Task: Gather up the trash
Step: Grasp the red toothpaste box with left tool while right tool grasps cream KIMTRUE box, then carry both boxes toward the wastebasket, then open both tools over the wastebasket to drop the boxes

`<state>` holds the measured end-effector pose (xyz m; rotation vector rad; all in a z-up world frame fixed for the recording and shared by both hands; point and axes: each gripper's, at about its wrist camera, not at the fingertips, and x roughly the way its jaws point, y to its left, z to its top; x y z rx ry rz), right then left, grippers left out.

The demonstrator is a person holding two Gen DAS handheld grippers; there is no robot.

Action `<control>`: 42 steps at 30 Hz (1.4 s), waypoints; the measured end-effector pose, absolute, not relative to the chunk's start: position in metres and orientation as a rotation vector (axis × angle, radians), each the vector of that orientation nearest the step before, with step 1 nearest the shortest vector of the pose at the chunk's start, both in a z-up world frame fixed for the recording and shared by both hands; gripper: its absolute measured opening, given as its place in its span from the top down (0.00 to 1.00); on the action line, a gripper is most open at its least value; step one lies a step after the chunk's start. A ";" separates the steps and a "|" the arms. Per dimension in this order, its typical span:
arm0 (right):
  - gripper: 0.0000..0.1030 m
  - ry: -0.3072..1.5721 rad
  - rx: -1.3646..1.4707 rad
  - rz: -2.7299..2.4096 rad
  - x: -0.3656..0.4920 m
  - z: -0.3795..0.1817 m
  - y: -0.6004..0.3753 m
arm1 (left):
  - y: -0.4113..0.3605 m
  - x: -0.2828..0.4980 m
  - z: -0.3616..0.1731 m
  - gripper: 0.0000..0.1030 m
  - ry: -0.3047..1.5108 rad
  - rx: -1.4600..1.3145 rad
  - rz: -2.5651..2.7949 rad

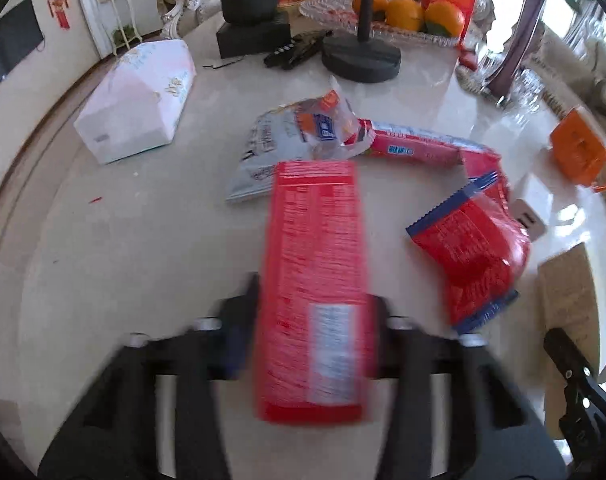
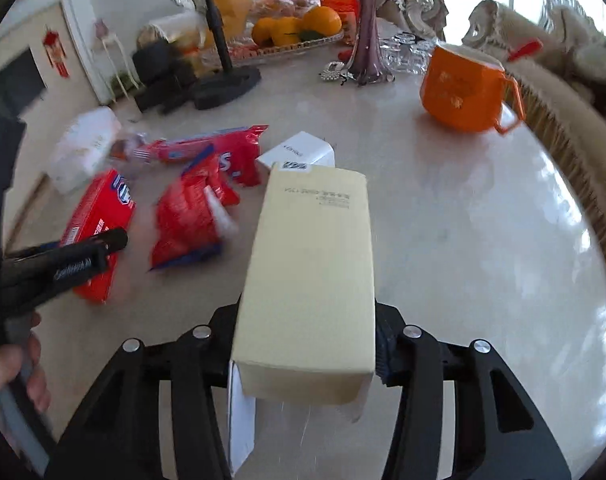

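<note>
On the pale marble table (image 1: 103, 260), my left gripper (image 1: 315, 292) is shut on a long red box (image 1: 315, 248), one finger against each long side. The right wrist view shows the same red box (image 2: 99, 212) at the left with a left finger (image 2: 87, 256) over it. My right gripper (image 2: 309, 316) is shut on a cream carton (image 2: 315, 260), which stands up between the fingers. A crumpled red wrapper (image 1: 471, 248) lies between the two boxes. Beyond it lie a long red wrapper (image 1: 415, 148) and a clear printed bag (image 1: 279, 148).
A tissue box (image 1: 139, 100) lies at the far left and a small white box (image 2: 299, 152) sits behind the carton. An orange mug (image 2: 463, 88), a purple vase (image 2: 367, 40), a black stand (image 1: 361, 60) and a fruit tray (image 1: 403, 16) fill the back. A hand (image 2: 7, 368) holds the left tool.
</note>
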<state>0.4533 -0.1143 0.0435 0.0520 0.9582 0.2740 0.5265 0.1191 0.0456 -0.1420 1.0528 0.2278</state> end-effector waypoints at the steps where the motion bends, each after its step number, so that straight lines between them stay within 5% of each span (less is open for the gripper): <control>1: 0.57 0.950 0.082 0.295 0.444 0.046 -0.121 | 0.121 0.523 0.046 0.65 1.055 -0.151 0.213; 15: 0.57 0.791 0.277 0.583 0.213 0.078 -0.182 | 0.109 0.250 0.091 0.65 0.803 -0.131 -0.028; 23: 0.57 0.872 0.244 0.679 0.103 0.044 -0.181 | 0.055 0.087 0.042 0.65 0.843 -0.092 -0.155; 33: 0.57 1.194 0.112 0.574 0.078 -0.086 -0.157 | -0.002 0.057 -0.098 0.65 1.068 0.066 -0.182; 40: 0.56 1.253 -0.005 0.538 0.064 -0.121 -0.141 | -0.002 0.063 -0.125 0.64 1.150 0.040 -0.166; 42: 0.54 1.240 -0.011 0.526 0.065 -0.121 -0.138 | 0.001 0.064 -0.130 0.50 1.170 0.035 -0.135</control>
